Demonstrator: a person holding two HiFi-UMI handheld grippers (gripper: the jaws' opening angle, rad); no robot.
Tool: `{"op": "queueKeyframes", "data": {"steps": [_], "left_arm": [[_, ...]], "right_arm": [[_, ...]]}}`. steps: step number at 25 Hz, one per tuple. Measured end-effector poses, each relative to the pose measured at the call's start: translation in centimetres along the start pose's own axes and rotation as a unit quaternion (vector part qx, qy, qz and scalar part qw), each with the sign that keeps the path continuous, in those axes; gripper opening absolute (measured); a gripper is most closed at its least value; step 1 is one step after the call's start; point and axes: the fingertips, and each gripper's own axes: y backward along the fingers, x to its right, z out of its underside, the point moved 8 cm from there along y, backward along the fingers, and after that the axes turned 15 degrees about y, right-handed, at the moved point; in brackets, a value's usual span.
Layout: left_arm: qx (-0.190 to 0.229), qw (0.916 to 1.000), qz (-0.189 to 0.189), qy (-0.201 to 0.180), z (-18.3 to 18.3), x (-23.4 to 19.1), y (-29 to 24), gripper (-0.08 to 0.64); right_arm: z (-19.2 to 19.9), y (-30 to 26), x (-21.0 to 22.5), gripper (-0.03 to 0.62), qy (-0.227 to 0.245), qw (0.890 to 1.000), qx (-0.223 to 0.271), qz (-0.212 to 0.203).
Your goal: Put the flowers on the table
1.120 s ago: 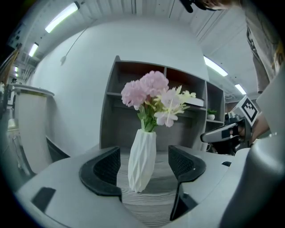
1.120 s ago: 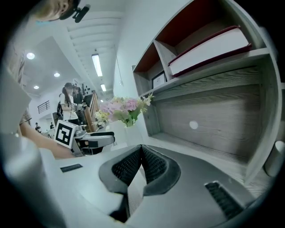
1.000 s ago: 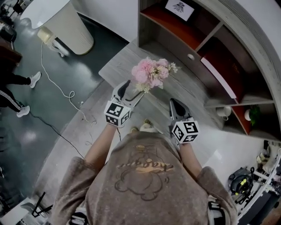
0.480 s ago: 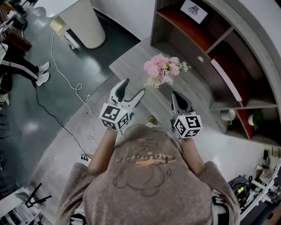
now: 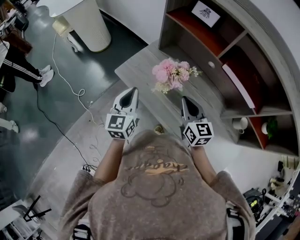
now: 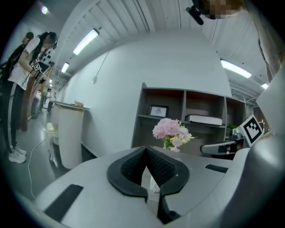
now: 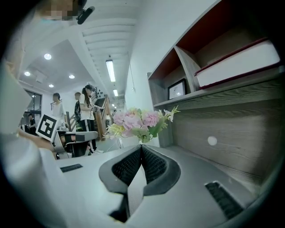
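A bunch of pink and white flowers [image 5: 171, 75] stands upright on the grey wooden table [image 5: 138, 70], apart from both grippers. My left gripper [image 5: 132, 90] hangs at the table's near edge, left of the flowers, its jaws shut with nothing between them. My right gripper [image 5: 186, 100] is shut and empty too, just short of the flowers on their right. In the left gripper view the flowers [image 6: 171, 130] rise beyond the shut tips [image 6: 146, 149]. The right gripper view has the flowers [image 7: 136, 120] right behind its closed tips [image 7: 141, 147].
A grey shelf unit [image 5: 243, 61] with red-brown backs stands behind the table, holding a framed picture [image 5: 205, 11] and a white book [image 5: 239, 84]. A white mug [image 5: 239, 123] sits lower right. A cream round stand [image 5: 91, 23] and a cable [image 5: 70, 89] are on the floor at left, near people's legs.
The left gripper's jaws, wide apart in both earlier frames, have closed. It has drawn back from the flowers, which stay standing on the table. The right gripper has barely moved.
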Motion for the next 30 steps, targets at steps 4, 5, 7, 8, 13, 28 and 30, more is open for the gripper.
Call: {"op": "queueKeyframes", "data": {"steps": [4,5,7,8,13,28,30], "left_arm": [[-0.016,0.9997,-0.017,0.007,0.9,-1.0,0.0,0.017],[-0.019,0.9996,-0.019,0.007,1.2,-1.2,0.0,0.017],[-0.021,0.9995,-0.022,0.009,1.4,-1.3,0.1,0.017],[-0.022,0.9995,-0.022,0.010,1.4,-1.4,0.1,0.017],[-0.020,0.9994,-0.020,0.018,1.5,-1.3,0.4,0.017],[-0.024,0.9994,-0.014,0.023,1.3,-1.1,0.6,0.017],[-0.024,0.9993,-0.013,0.024,1.4,-1.1,0.6,0.017]], "right_arm": [[0.5,0.0,-0.1,-0.002,0.002,1.000,0.001,-0.003],[0.6,0.0,-0.2,-0.002,0.003,1.000,0.000,-0.003],[0.8,0.0,-0.2,-0.002,0.002,1.000,0.001,-0.003],[0.9,0.0,-0.2,-0.002,0.002,1.000,0.001,-0.003],[1.1,-0.1,-0.4,-0.002,-0.001,1.000,0.001,-0.001],[1.3,-0.1,-0.6,-0.002,-0.011,1.000,0.001,0.003],[1.3,-0.2,-0.5,-0.002,-0.012,1.000,0.000,0.003]]}}
